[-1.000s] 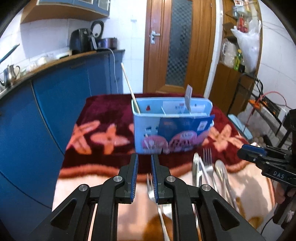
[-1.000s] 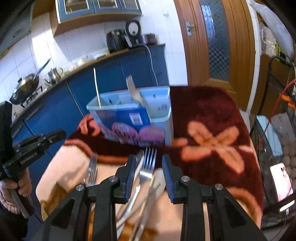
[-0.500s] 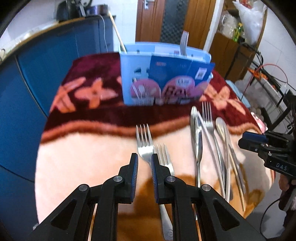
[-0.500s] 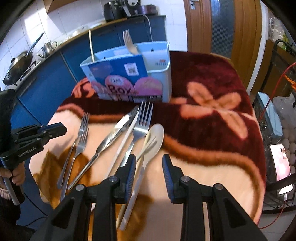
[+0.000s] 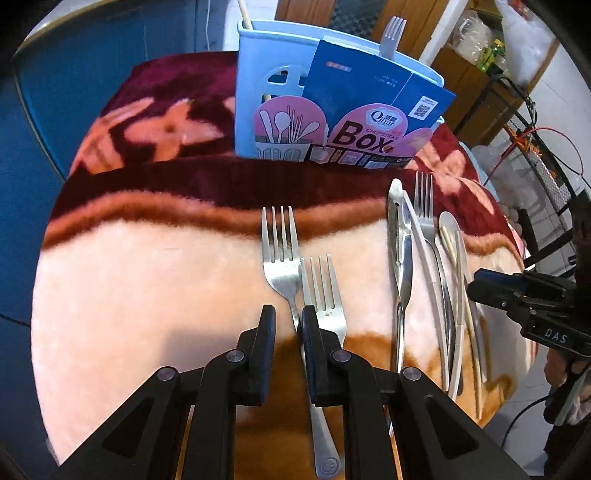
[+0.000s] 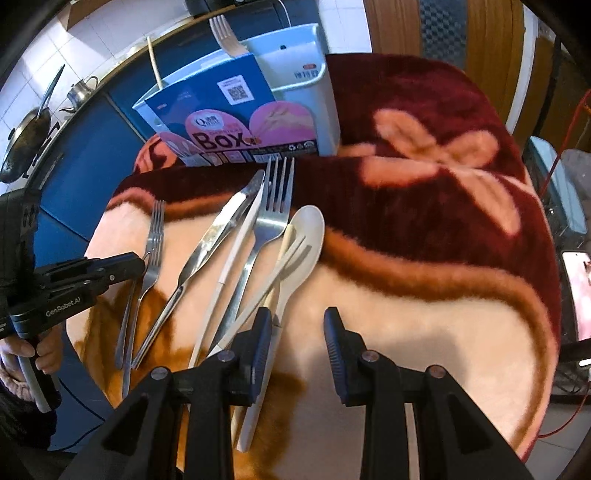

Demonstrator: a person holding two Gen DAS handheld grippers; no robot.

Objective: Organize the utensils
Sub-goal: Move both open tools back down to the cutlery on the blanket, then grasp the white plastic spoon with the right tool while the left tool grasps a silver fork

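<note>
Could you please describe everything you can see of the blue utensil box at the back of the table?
The blue utensil box is a light-blue container, plastic by its look, standing upright on the dark red part of the blanket, behind the loose cutlery. Cut-out slots pierce its front wall, and a dark blue and pink cardboard sleeve printed "Box", with a QR code, wraps the front. A metal fork stands in it tines up at one end, a pale chopstick at the other. Neither gripper touches it.
</note>
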